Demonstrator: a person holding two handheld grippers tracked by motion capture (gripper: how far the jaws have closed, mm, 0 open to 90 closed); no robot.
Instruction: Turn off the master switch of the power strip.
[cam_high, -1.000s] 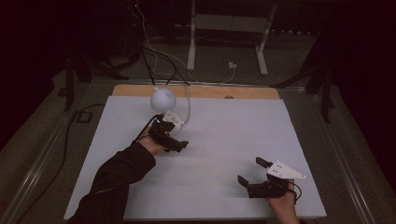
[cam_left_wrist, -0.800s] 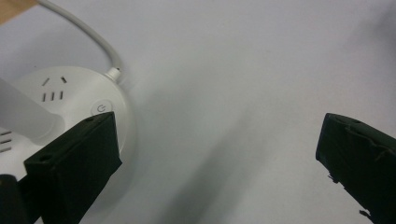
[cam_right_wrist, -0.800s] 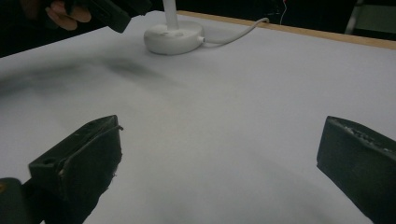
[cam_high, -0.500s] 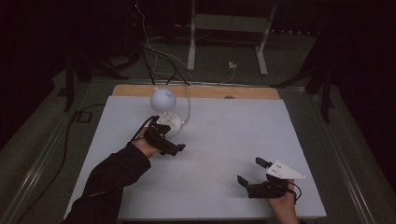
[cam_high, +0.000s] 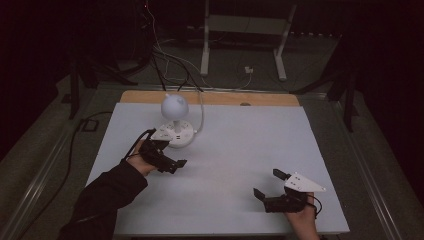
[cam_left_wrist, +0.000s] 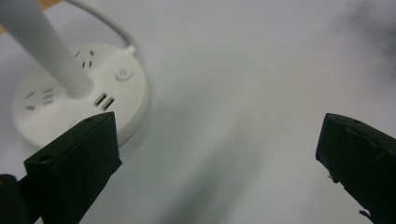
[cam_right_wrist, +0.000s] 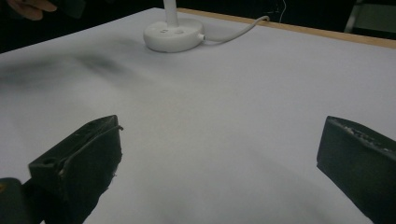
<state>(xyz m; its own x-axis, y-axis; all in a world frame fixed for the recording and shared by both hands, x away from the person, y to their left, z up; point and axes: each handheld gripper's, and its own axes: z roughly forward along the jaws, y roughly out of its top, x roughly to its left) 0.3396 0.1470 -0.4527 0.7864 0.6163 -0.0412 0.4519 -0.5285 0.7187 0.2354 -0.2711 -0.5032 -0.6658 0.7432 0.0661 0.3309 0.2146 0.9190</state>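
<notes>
The left tool (cam_left_wrist: 210, 158) has its jaws spread wide over the pale tabletop (cam_left_wrist: 261, 70). A round white lamp base (cam_left_wrist: 79, 100) with sockets sits far left, nothing gripped.

The bench (cam_high: 240, 165) has a plain pale grey-white top with a light wood strip along its far edge. The lamp (cam_high: 174, 106) is white all over: round head, stem and disc base, with a white cord (cam_high: 201, 114) leading from it. The left tongs (cam_high: 170, 162) are black with a pale grey plate on top. The right tongs (cam_high: 272, 186) are black too, carrying a white three-cornered plate. The sleeve (cam_high: 107, 192) on the left arm is black. The floor (cam_high: 45, 150) around is dark grey.
</notes>
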